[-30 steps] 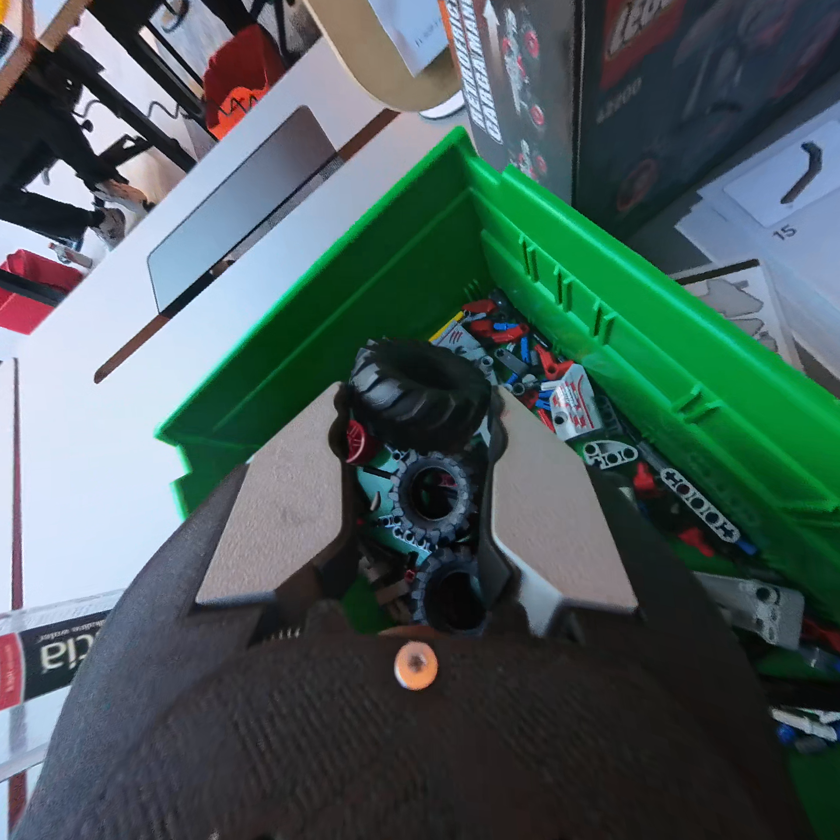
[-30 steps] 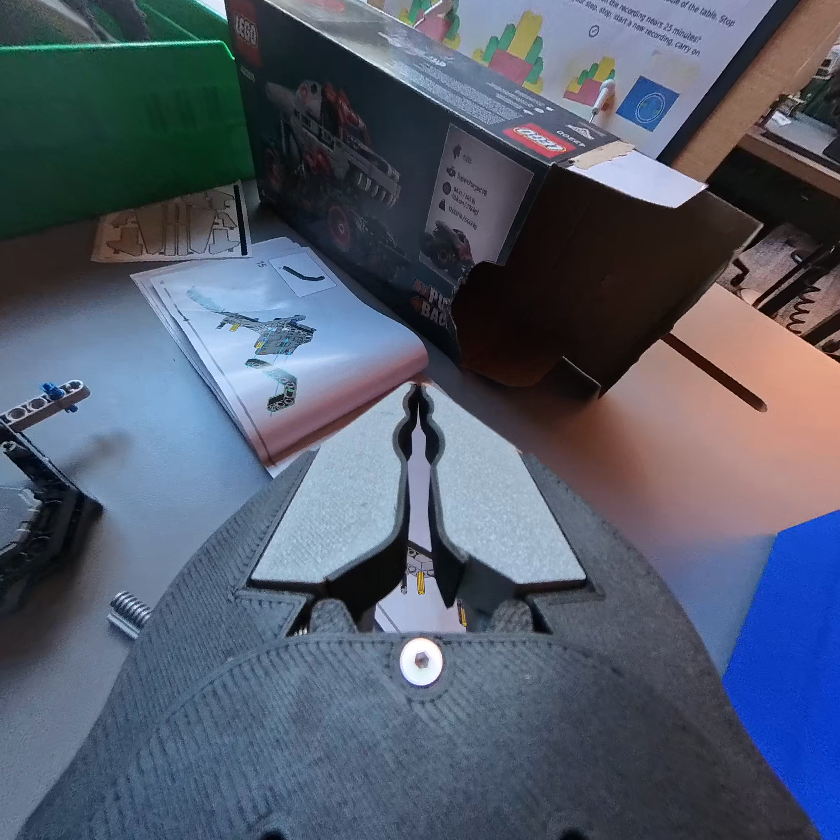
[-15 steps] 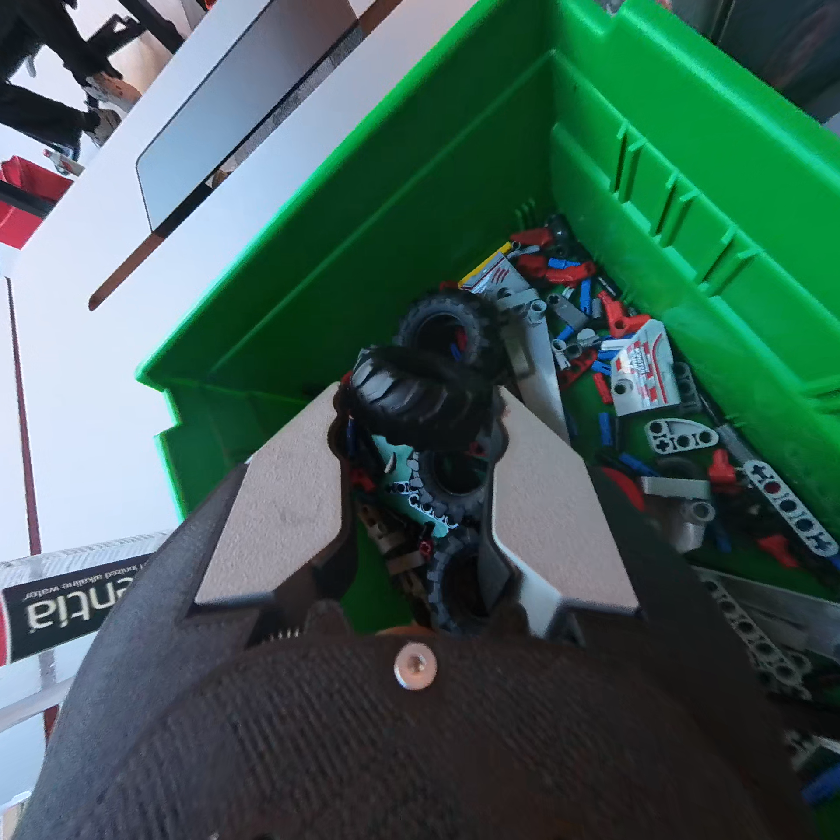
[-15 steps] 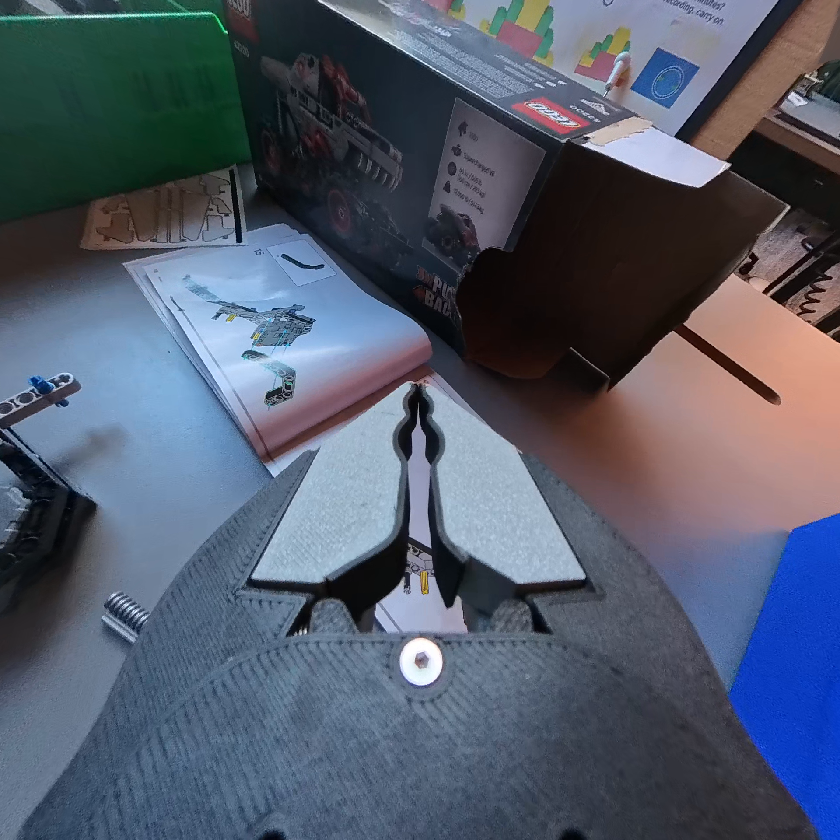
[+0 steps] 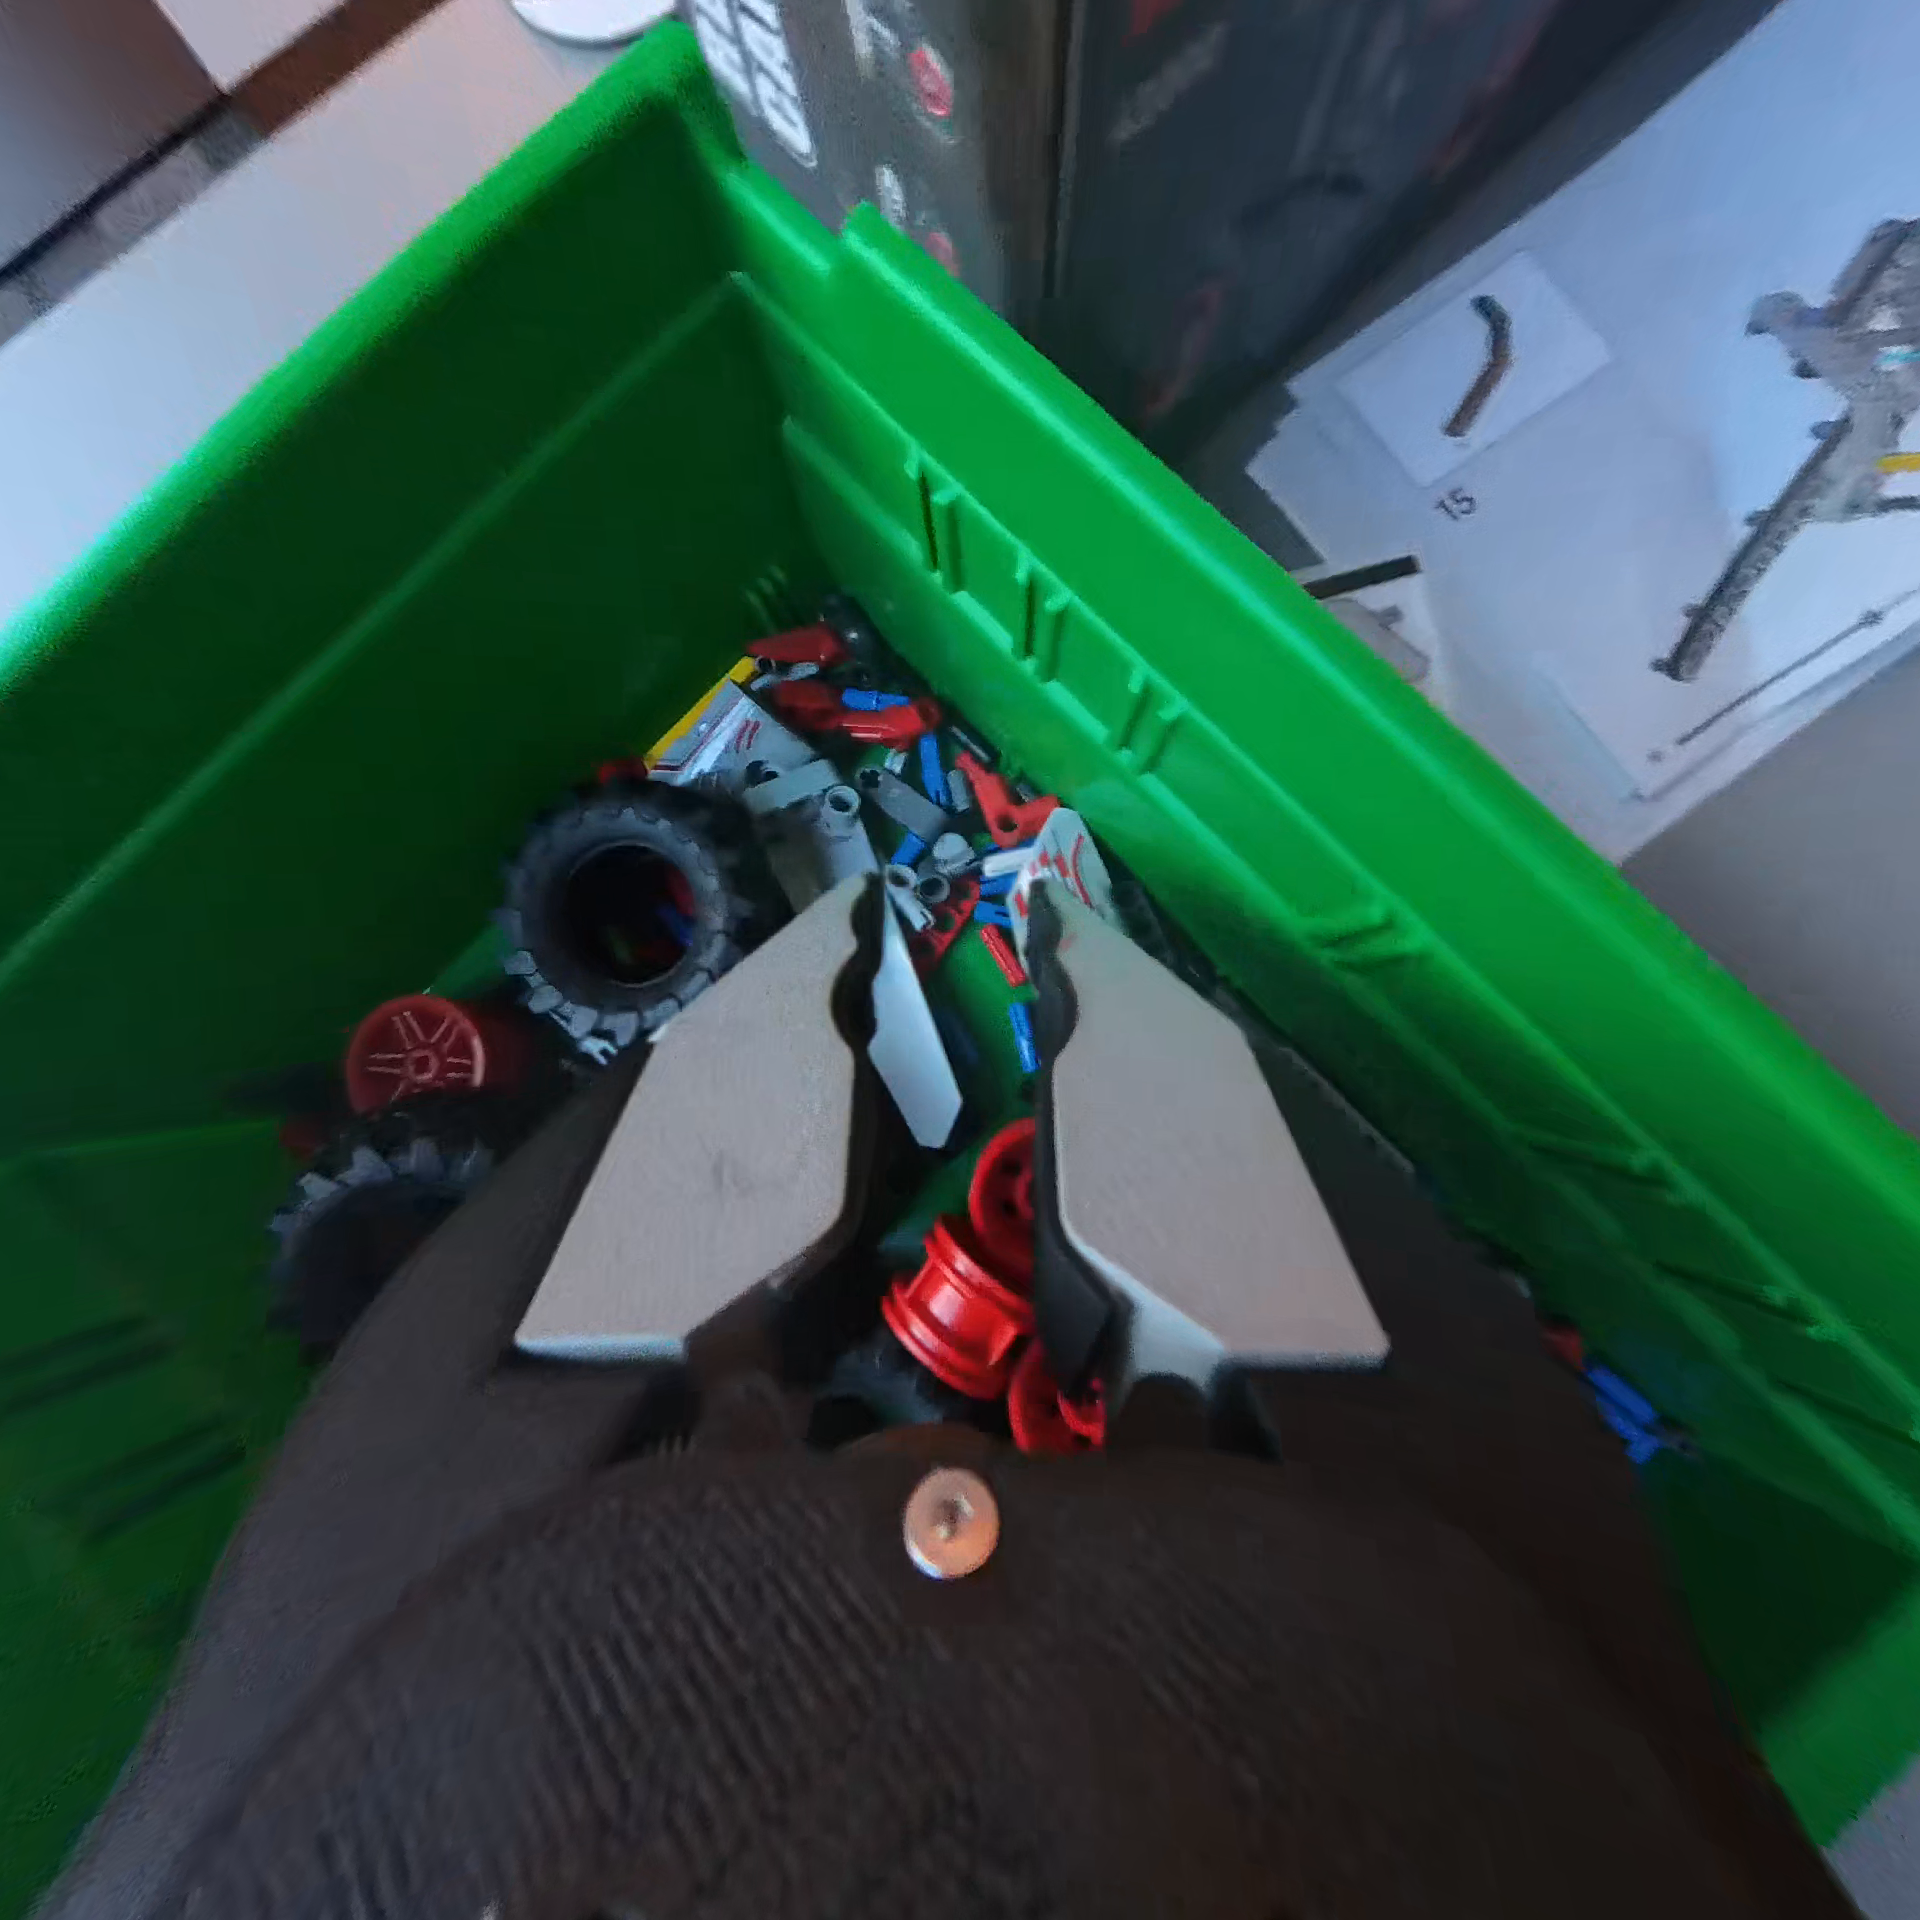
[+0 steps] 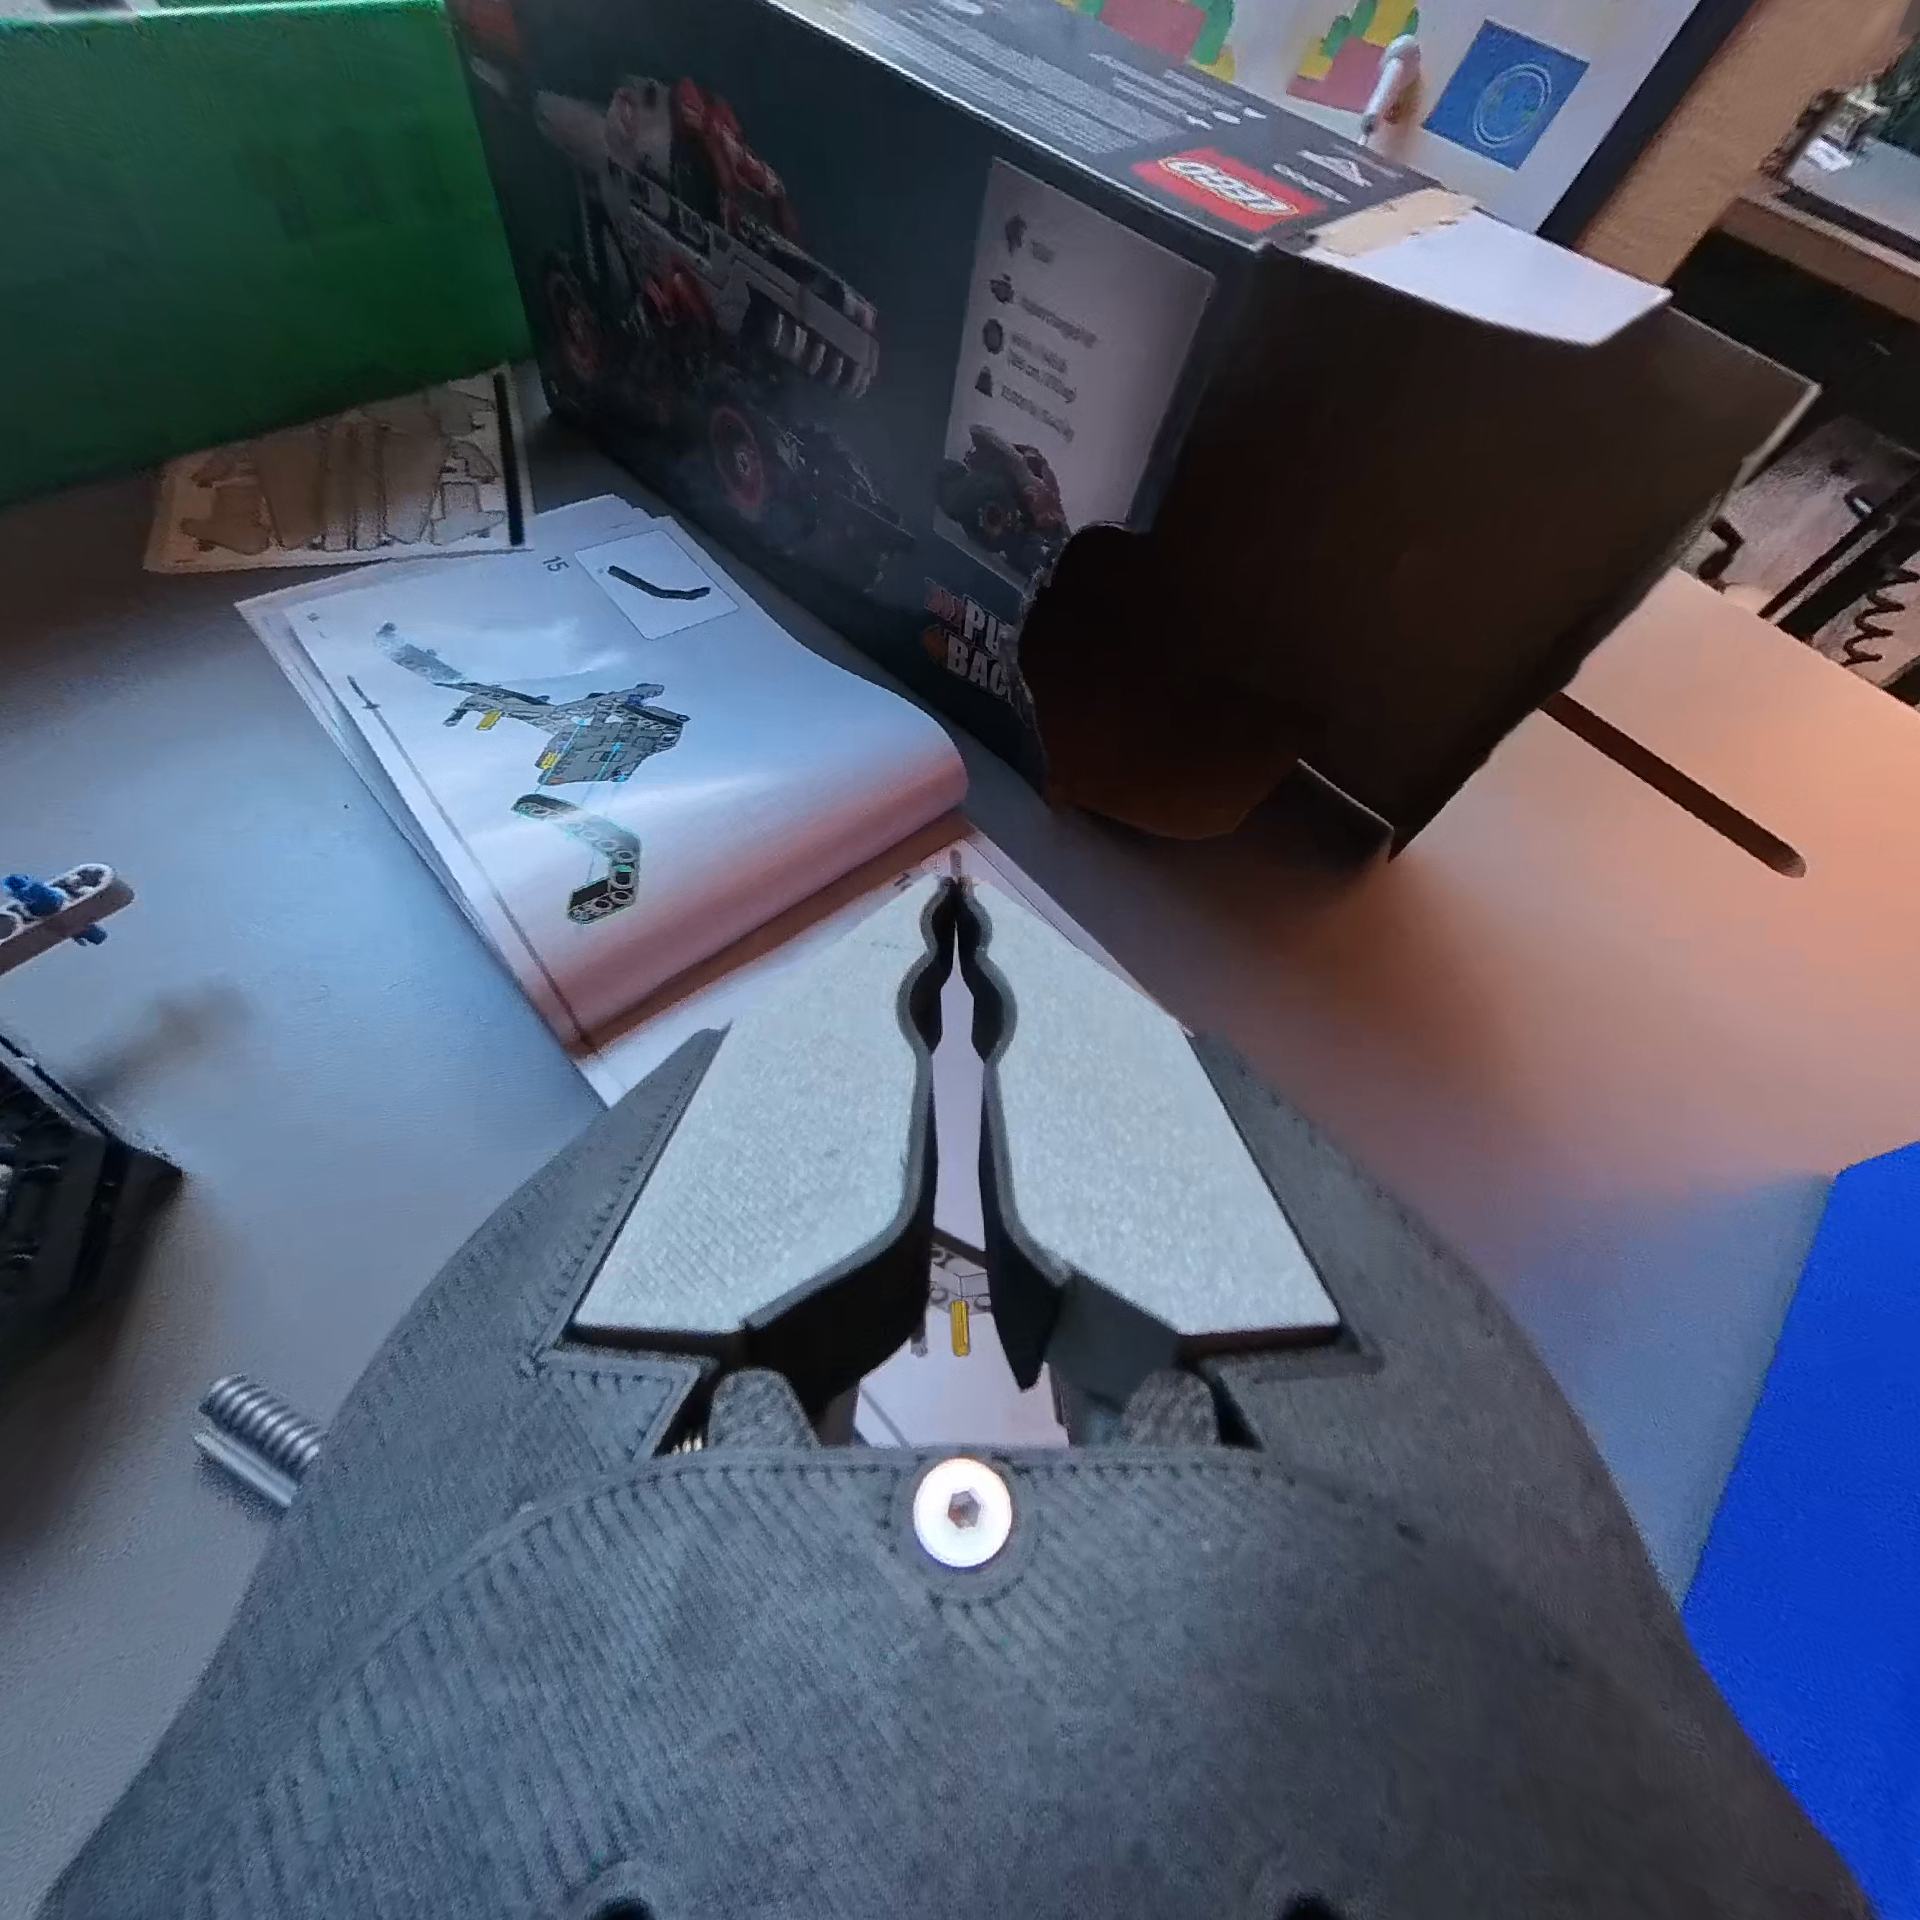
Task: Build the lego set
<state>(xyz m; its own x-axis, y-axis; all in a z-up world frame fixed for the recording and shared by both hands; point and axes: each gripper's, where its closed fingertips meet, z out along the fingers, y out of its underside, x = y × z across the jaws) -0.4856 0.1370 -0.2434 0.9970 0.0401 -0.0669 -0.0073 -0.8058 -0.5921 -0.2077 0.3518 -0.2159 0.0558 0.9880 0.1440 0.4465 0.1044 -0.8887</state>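
**Left wrist view: part search in the green bin**

Left wrist view: the left hand-held gripper [image 5: 954,914] is held over the green bin [image 5: 1195,665], its jaws partly apart with nothing gripped between them. Loose lego parts [image 5: 914,790] are piled in the bin's far corner: red and blue pins, grey beams, white panels. A black tyre [image 5: 623,914] lies left of the fingers, a red wheel hub [image 5: 416,1055] beside it, and a red rim [image 5: 961,1314] sits low between the fingers. A white panel piece [image 5: 914,1039] lies just under the left finger; contact cannot be told.

Right wrist view: the right hand-held gripper [image 6: 956,894] is seen pinched nearly closed and empty, hovering over the open instruction booklet [image 6: 623,748] on the counter [image 6: 260,1039]. The set box [image 6: 883,312] stands behind the booklet, a partial assembly [image 6: 52,1195] sits at the left edge, and a small spring [image 6: 255,1439] lies nearby.

Judged step: the next part is being picked from the bin. A single piece should be isolated before closing, approached from above, with the tips kept off neighbouring pins. The wanted part should be checked against the booklet page first. Small pins are likely to slip, so a centred grip is advised.
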